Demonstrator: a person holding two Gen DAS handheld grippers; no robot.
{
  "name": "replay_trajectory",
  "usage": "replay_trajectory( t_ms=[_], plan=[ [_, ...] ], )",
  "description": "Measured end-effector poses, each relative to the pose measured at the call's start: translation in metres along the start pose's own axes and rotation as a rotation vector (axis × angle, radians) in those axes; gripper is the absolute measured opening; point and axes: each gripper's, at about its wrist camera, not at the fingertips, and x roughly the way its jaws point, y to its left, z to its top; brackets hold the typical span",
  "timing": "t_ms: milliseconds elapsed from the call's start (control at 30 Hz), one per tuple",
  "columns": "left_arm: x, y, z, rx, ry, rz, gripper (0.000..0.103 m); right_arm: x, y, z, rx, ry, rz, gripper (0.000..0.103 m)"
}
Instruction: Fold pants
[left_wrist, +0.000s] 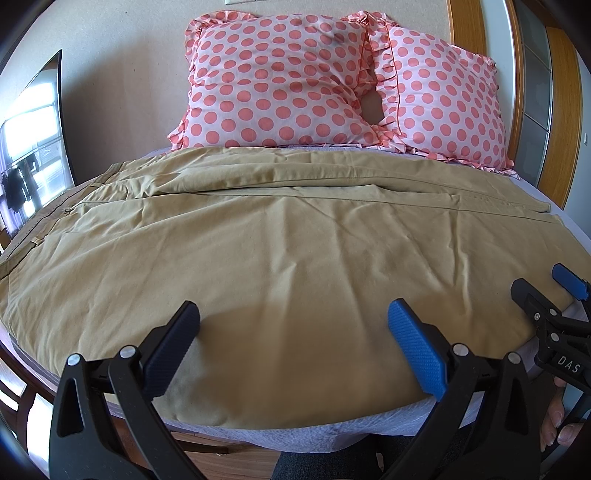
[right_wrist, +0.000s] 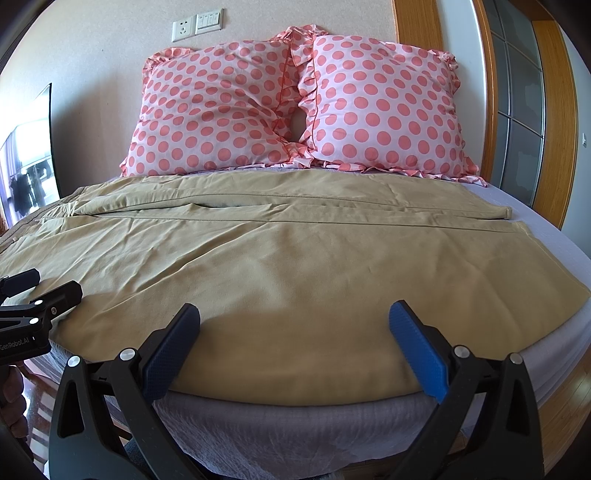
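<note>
Before you stands a bed in a pale lilac sheet, two pink polka-dot pillows against the wall, wall sockets above them. The khaki pants lie spread flat across it, waistband at your left. Your left gripper and right gripper hover over the near edge, jaws wide apart, holding nothing. One body reads "DAS", the other "GenRobot.AI".

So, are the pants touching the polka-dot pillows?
Cannot tell. In the right wrist view the pants end right at the base of the pillows; a thin strip of sheet may separate them, but no view shows it plainly.
</note>
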Motion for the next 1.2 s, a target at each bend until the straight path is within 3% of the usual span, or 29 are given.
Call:
replay_trajectory(
  t_ms=[767, 833, 933, 1033, 1200],
  plan=[
    [0.0, 0.0, 0.0, 0.004, 0.0, -0.004, 0.101, -0.002, 0.001, -0.003, -0.002, -0.017, 0.002, 0.102],
    [0.0, 0.001, 0.002, 0.006, 0.016, -0.013, 0.101, 0.0, -0.002, 0.0, -0.002, 0.011, 0.027, 0.102],
    [-0.001, 0.006, 0.009, -0.001, 0.053, -0.03, 0.101, 0.004, -0.026, 0.032, 0.066, 0.025, 0.083, 0.102],
    [0.002, 0.014, 0.017, -0.024, 0.066, -0.038, 0.101, 0.014, -0.062, 0.079, 0.135, 0.006, -0.016, 0.102],
    [0.004, 0.029, 0.041, -0.07, 0.037, -0.037, 0.101, 0.093, -0.135, 0.152, 0.3, 0.15, -0.185, 0.102]
  ],
)
